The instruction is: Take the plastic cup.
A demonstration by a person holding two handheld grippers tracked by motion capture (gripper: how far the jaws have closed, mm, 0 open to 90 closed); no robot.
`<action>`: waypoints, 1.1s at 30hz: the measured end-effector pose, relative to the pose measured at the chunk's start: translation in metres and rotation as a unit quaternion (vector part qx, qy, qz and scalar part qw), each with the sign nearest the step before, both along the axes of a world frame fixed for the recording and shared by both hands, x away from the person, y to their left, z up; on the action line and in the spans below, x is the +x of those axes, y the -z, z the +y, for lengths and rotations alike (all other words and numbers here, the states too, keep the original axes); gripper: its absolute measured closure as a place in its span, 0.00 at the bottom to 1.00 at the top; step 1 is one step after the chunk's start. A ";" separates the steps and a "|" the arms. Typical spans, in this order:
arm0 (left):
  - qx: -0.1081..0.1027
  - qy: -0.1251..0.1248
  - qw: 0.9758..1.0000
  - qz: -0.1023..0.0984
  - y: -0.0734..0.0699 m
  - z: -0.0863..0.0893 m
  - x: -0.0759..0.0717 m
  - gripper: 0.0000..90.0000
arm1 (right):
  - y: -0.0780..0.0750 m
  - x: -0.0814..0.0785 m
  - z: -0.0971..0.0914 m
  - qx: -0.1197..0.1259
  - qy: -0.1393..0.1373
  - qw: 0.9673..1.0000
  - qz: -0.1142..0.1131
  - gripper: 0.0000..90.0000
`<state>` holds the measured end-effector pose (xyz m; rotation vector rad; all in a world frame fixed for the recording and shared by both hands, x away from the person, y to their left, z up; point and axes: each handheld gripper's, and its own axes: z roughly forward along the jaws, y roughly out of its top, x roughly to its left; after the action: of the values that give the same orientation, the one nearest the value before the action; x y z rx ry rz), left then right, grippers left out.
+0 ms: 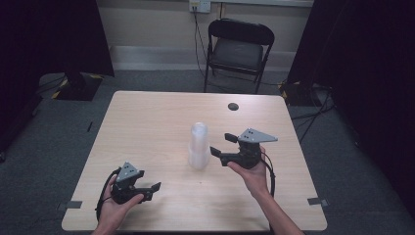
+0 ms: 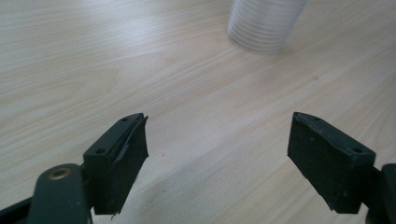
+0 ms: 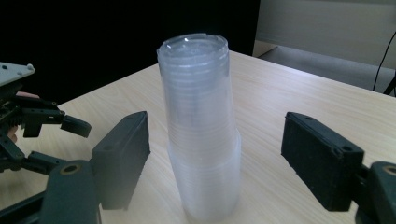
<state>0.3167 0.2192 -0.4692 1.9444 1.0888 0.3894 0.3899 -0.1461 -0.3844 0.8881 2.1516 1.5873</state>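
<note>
Cup stack (image 3: 200,135) stands upside-down between right gripper's (image 3: 215,158) spread jaws; left gripper (image 2: 219,158) likewise spread.

Left gripper (image 1: 149,190) low, fingers (image 2: 119,158) spread wide; right gripper (image 1: 222,143) raised, fingers (image 3: 122,149) apart.

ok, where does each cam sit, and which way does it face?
High view: above the table, facing forward and down; both forearms, left gripper, right gripper.
Left gripper view: on the left gripper, low over the wood, toward the stack's base.
Right gripper view: on the right gripper, level at the stack of clear cups.
All three share the stack.
</note>
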 end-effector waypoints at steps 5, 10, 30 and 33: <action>0.006 0.001 1.000 0.004 0.001 -0.001 0.002 0.22 | -0.002 0.005 0.008 0.005 -0.008 1.000 0.000 0.24; 0.001 0.004 1.000 0.002 0.001 -0.002 0.001 0.23 | -0.004 0.009 0.016 0.008 -0.013 1.000 0.000 0.22; 0.003 0.004 1.000 0.002 0.000 -0.001 0.000 0.23 | 0.006 0.039 0.049 -0.006 -0.027 1.000 0.004 0.24; 0.002 0.005 1.000 0.001 0.000 0.000 -0.001 0.23 | 0.012 0.044 0.057 -0.017 -0.032 0.999 0.007 0.26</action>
<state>0.3161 0.2188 -0.4688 1.9541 1.0801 0.3847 0.4336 -0.0890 -0.3968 0.8303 2.2305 1.5726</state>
